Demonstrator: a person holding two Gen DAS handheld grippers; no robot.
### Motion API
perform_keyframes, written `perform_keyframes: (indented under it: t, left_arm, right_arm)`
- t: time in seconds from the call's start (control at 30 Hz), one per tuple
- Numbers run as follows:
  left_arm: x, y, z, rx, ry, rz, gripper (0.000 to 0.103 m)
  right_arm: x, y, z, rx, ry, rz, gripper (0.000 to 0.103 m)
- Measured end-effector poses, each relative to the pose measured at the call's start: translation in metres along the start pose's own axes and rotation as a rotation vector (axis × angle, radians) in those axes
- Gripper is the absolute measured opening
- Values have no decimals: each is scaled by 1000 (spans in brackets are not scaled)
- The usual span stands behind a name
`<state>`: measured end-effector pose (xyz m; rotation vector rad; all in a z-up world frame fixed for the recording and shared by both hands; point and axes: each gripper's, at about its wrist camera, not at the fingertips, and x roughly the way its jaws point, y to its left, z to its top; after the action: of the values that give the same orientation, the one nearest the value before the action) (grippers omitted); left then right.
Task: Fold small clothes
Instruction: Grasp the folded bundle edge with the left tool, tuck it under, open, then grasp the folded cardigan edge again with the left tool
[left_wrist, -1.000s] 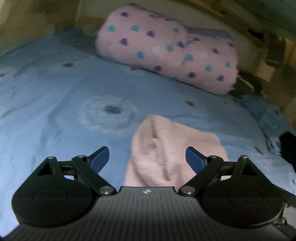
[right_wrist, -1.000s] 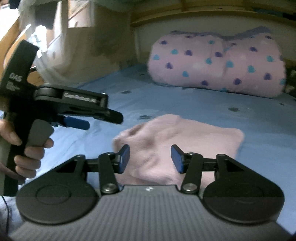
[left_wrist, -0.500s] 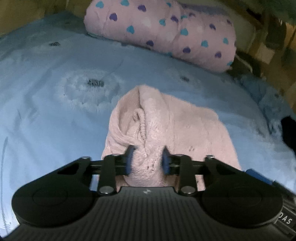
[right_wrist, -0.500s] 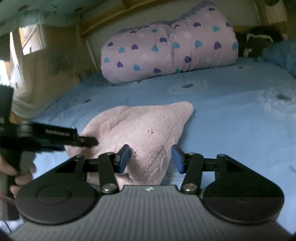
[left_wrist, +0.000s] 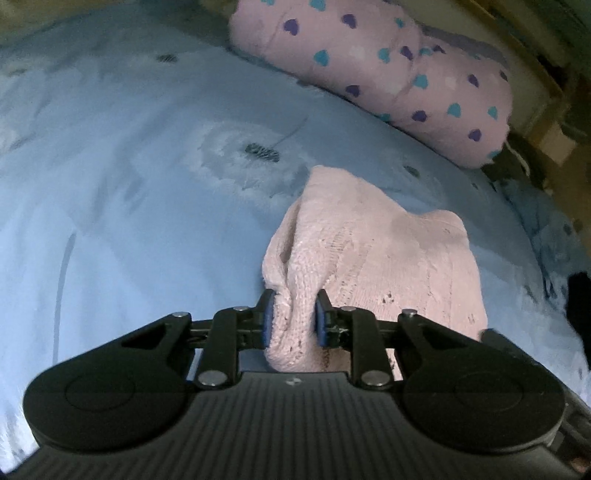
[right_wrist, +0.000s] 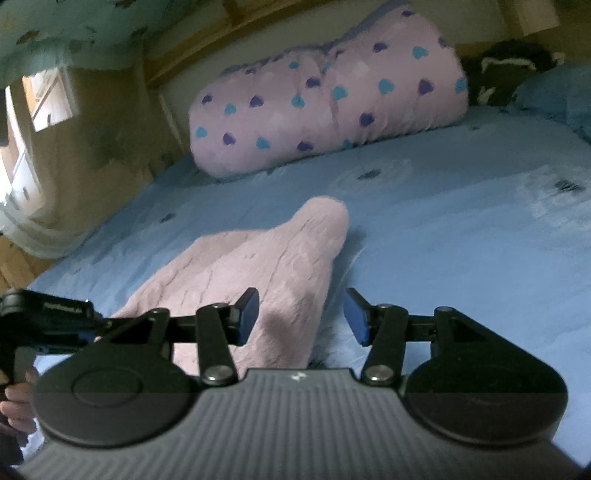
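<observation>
Left wrist view first: the left gripper (left_wrist: 294, 319) has its jaws closing on a bunched ridge of the pink knit (left_wrist: 373, 254), and the blue pads (left_wrist: 268, 322) are already pressing into the wool from both sides. The pinch sits at the near edge of the garment, which makes sense to me, since you want a hem or corner in hand if you're going to carry that edge over the rest. The knit lies on the blue sheet (left_wrist: 129, 221), mostly flat, with a raised crease running away from the pinch toward its far tip. The heart-print blanket roll (left_wrist: 369, 66) sits well apart at the far end, so it's not in the way.

Right wrist view: the right gripper (right_wrist: 301, 317) has its jaws spread partway with nothing pinched. The edge of the knit (right_wrist: 258, 273) runs between them, but the pads aren't touching it as far as I can see. I'd guess it's lining up for the matching grab on its side of the near edge, so both corners lift together and the fold comes out even. The left gripper (right_wrist: 86, 325) shows at the left of the frame, low against the knit, with a hand (right_wrist: 16, 406) on its grip. Same sheet (right_wrist: 461, 229) and roll (right_wrist: 325, 96) behind.
</observation>
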<state>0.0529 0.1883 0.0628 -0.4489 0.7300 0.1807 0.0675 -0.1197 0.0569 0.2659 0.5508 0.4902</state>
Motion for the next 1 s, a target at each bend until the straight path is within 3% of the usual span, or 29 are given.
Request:
perform_keyframes:
  t: [0.13, 0.37, 0.6, 0.77, 0.8, 0.83, 0.87, 0.9, 1.0]
  left_arm:
    - [4, -8, 0, 29, -13, 23, 35]
    - [5, -5, 13, -49, -85, -12, 52]
    - [52, -11, 52, -80, -79, -48, 53]
    - [80, -7, 51, -121, -38, -103, 53]
    - [80, -7, 51, -106, -44, -102, 50]
    - [78, -7, 50, -91, -61, -102, 30]
    - [74, -8, 50, -78, -83, -94, 22]
    - [70, -10, 51, -62, -99, -71, 17]
    - [64, -13, 50, -31, -120, -2, 16]
  right_arm:
    - [14, 10, -7, -45, 56, -20, 54]
    - [16, 6, 10, -16, 21, -14, 54]
    - [46, -3, 36, 53, 31, -25, 54]
    - [69, -16, 41, 115, 63, -12, 54]
    - [72, -18, 40, 122, 66, -6, 54]
    - [75, -19, 39, 124, 70, 0, 54]
    - [79, -19, 38, 125, 73, 5, 54]
    - [81, -19, 36, 122, 76, 10, 54]
    - [87, -11, 37, 86, 69, 47, 54]
